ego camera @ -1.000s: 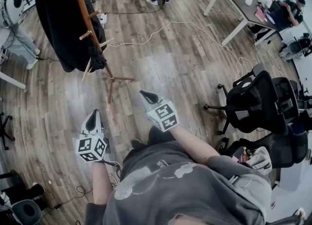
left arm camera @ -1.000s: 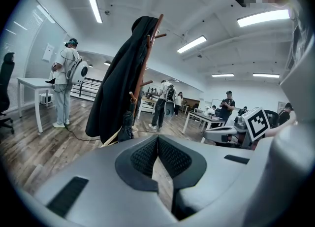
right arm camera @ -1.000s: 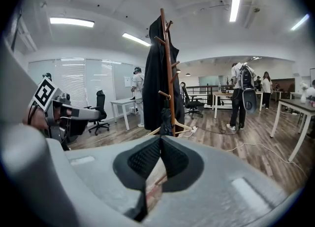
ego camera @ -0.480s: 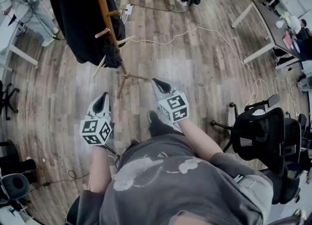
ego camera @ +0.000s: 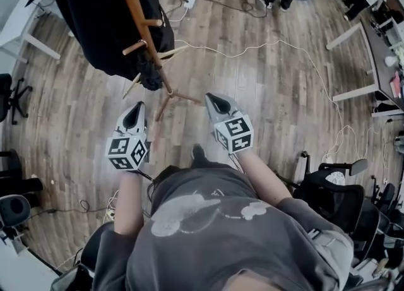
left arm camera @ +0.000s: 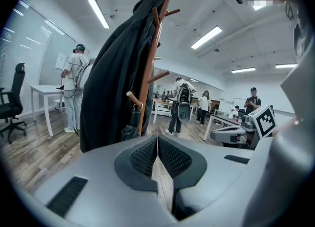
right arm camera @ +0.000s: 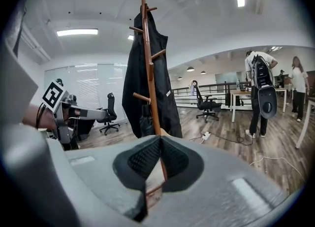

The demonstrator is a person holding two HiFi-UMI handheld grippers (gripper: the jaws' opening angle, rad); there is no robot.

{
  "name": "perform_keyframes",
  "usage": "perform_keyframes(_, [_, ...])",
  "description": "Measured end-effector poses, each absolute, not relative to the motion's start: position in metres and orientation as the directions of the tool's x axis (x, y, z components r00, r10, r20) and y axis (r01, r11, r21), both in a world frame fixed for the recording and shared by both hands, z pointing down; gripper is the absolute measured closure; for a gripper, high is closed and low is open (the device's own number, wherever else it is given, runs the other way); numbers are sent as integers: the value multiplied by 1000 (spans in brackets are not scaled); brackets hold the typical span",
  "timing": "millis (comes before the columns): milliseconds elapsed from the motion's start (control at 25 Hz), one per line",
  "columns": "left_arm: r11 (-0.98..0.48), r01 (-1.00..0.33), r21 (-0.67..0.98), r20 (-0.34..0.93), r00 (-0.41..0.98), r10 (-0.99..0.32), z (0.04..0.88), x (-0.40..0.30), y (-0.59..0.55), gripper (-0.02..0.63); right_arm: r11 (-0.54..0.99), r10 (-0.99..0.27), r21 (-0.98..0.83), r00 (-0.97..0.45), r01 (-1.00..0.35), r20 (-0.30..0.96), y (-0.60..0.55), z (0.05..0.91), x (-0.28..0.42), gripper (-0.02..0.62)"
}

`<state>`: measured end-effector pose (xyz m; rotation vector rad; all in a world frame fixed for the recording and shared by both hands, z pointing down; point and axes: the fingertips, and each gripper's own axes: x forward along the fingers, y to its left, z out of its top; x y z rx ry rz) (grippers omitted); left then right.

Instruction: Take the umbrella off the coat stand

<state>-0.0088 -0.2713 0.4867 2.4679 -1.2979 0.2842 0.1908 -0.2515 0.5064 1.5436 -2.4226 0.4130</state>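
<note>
Shows the umbrella (left arm camera: pixel 130 126), dark and folded short, hanging from a low peg (left arm camera: pixel 134 100) of the wooden coat stand (left arm camera: pixel 147 73), tight against the pole and just beside the hem of a long black coat (left arm camera: pixel 113 83) draped from the upper pegs. Places it, in the head view, well apart from both tools, out over the wood floor (ego camera: pixel 265 94) and above the stand's splayed feet. Seems to hang by a loop or strap over the peg, though too small to tell for certain. Reads as the approach step, with nothing grasped and the umbrella untouched. Finds the left hand-held gripper (ego camera: pixel 134 117) clenched on nothing, pads pressed edge to edge with only floor showing past them. Finds the right hand-held gripper (ego camera: pixel 219 102) likewise closed and empty, aimed at the stand's pole. Calls next for closing the gap to the peg, parting one pair of jaws, and taking the umbrella by its body or handle. Calls then for lifting up and outward to slip the loop clear of the upturned peg without dragging the coat or rocking the stand. Leaves a white desk (left arm camera: pixel 43 89) and an office chair (left arm camera: pixel 15 98) in the background, well away from the stand.
</note>
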Motion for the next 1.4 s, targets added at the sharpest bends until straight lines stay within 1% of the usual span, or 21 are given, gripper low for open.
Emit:
perform_keyframes(160, [-465,-857,222,280,513,-811,485,-8,-297,598,404,-831,-125,-420,-906,364,-269,515,202,597])
perform_keyframes(200, [-461,-862,212,281,505,-816,487,-7,-304,556,402,-830,-129,-421,-906,367,-273,517,203,597])
perform_keyframes(280, [-468,-859,207,288,511,-810,492,-5,-316,549,406,-826,-135,-427,-904,369,-282,519,201,597])
perform_keyframes(320, [-477,-853,212,289,521,-803,495,-4,-322,504,411,-823,-134,-430,-902,372,-286,521,199,597])
perform_keyframes(360, [-487,-846,216,289,532,-796,498,-4,-328,442,415,-819,-132,-433,-900,376,-289,523,196,597])
perform_keyframes(440, [-504,-839,204,294,544,-786,507,-4,-341,401,415,-815,-130,-431,-901,386,-297,528,191,597])
perform_keyframes(560, [-528,-826,196,315,563,-764,522,-6,-358,360,400,-814,-136,-420,-906,401,-306,535,185,597])
perform_keyframes(720, [-548,-805,229,295,594,-749,536,-10,-386,297,388,-809,-138,-409,-911,423,-318,545,173,597])
perform_keyframes(840, [-546,-807,225,316,590,-743,553,-15,-409,266,378,-808,-132,-396,-916,437,-327,549,161,597])
perform_keyframes(1000, [-570,-800,188,356,596,-720,576,-14,-433,250,371,-807,-118,-383,-921,449,-339,550,152,597])
perform_keyframes(1400, [-566,-806,176,396,584,-708,621,-18,-466,250,354,-799,-99,-355,-930,484,-358,564,140,597])
